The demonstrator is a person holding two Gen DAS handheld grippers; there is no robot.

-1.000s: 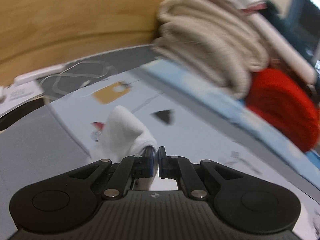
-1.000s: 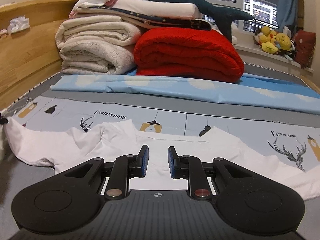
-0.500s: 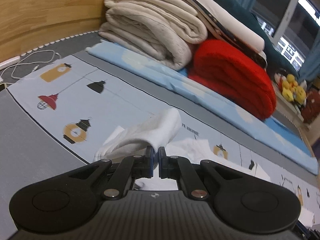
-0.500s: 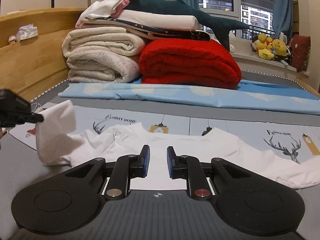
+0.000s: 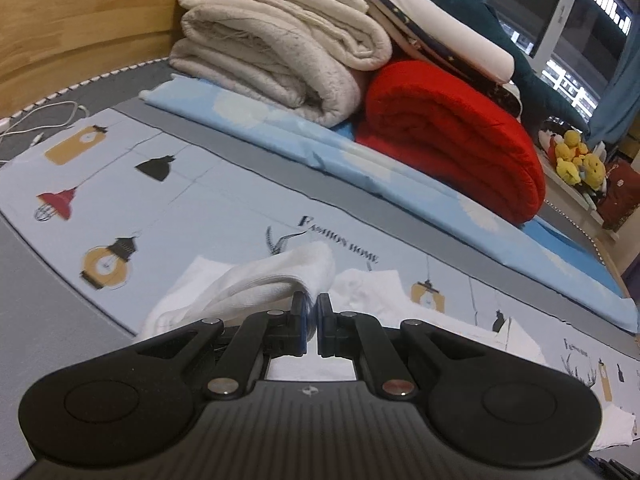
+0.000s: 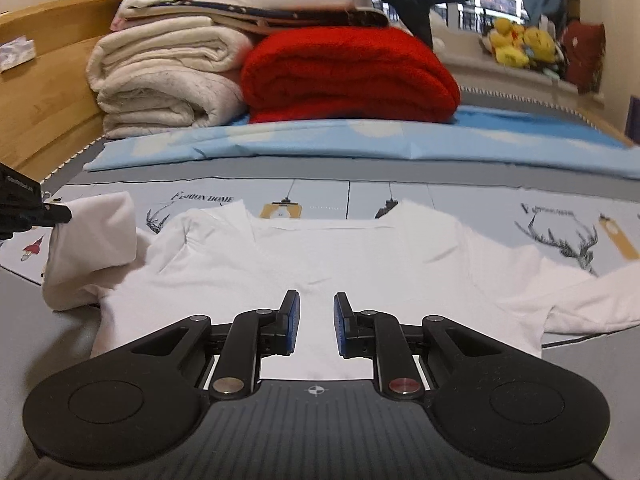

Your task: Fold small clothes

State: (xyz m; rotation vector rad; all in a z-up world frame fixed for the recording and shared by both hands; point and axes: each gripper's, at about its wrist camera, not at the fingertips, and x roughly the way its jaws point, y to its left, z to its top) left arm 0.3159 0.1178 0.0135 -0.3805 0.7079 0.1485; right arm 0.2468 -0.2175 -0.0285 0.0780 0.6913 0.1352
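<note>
Early stage: left gripper [image 5: 311, 326] pinching the white shirt [image 6: 340, 256] sleeve [image 6: 94, 240], lifted inward; right gripper [image 6: 316, 322] jaws spread, empty; body unfolded

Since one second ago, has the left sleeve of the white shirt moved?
Yes. In the right wrist view the sleeve, pinched by the left gripper, has been lifted off the bed and carried rightward toward the shirt body, judged against the printed sheet.

Printed bed sheet [image 6: 460, 196] under and ahead of the right fingers, with white shirt [image 6: 340, 256] spread flat on it. Beyond the fingertips: folded blue sheet [image 6: 360, 140], then cream blankets [image 6: 160, 80] beside red blanket [image 6: 348, 72].
</note>
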